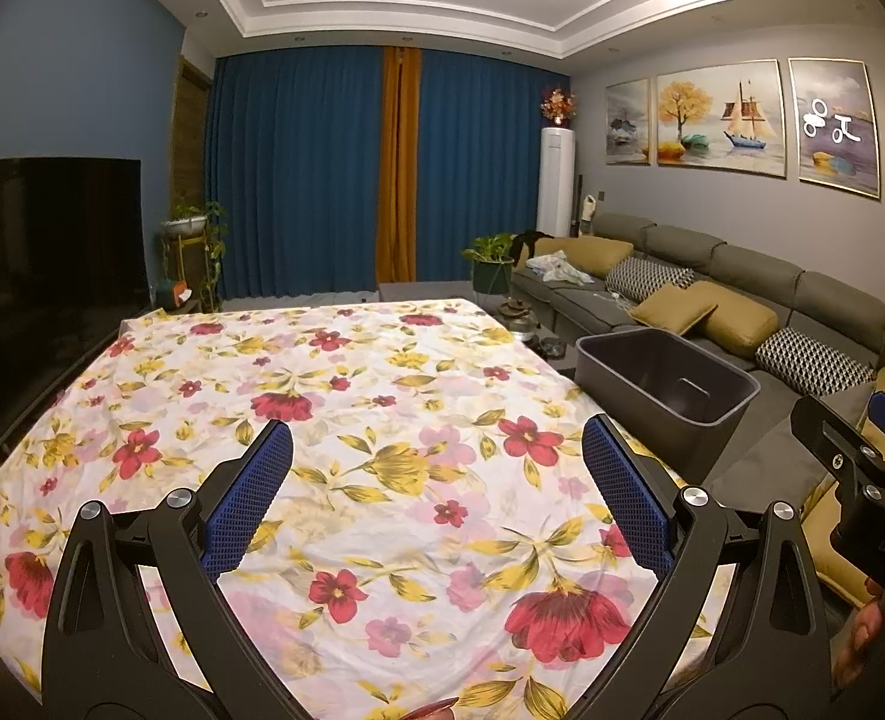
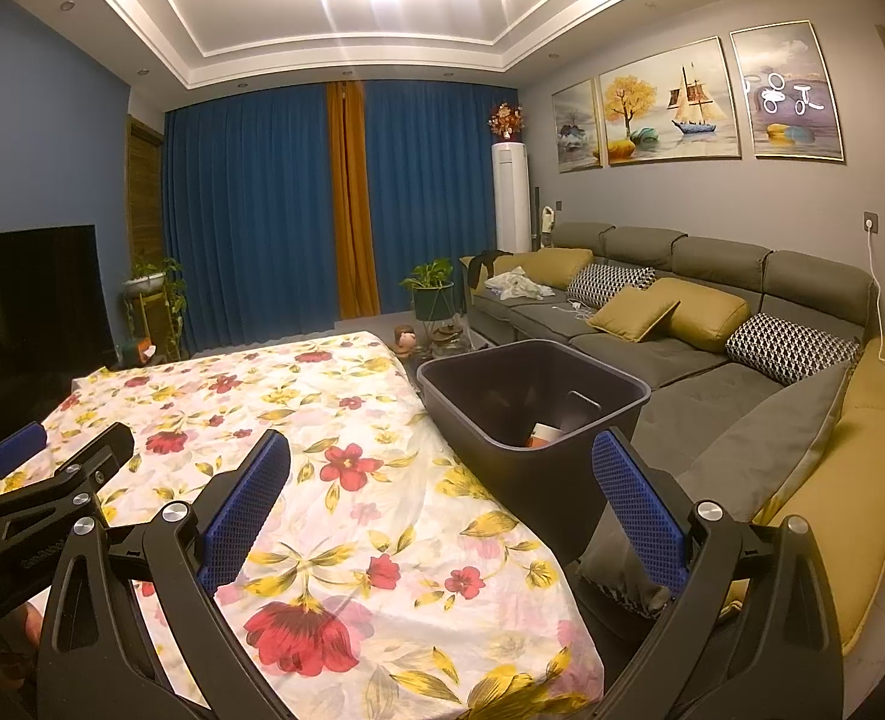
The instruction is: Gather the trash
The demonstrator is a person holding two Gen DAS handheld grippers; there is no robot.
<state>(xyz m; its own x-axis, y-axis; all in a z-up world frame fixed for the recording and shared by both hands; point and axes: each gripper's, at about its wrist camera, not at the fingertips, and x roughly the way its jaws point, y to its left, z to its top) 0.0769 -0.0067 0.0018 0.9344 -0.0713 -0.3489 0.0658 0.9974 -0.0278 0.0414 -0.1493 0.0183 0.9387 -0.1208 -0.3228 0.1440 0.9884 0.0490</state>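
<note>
Left wrist view: you're holding the left gripper above a table draped w/ a white cloth printed in red, yellow & pink flowers. Its two blue mesh-padded fingers are standing wide apart, w/ nothing between them. No loose trash is showing on the cloth from either camera; the surface is looking bare apart from wrinkles.

Right wrist view: you're holding the right gripper over the table's right edge, its blue pads spread wide too, gripping nothing. It's aiming partly at the dark grey rectangular plastic bin, which is sitting just beside the table's right edge, between the table & the grey sectional sofa w/ mustard and black-and-white cushions. That spot probably lets you drop things in w/o stepping away from the table. Inside the bin, a white-and-orange scrap is lying near the bottom, so the task's trash, as far as the views show, is in the bin already. What else is in there is hidden by the rim.

Both tools are hovering side by side at similar height, each catching the other at its frame edge. Judging by the bare cloth & empty claws, you're either near done or pausing btwn items. A next move would call for scanning for leftovers outside these views.

Room beyond: blue curtains w/ an orange panel, dark TV at left.
</note>
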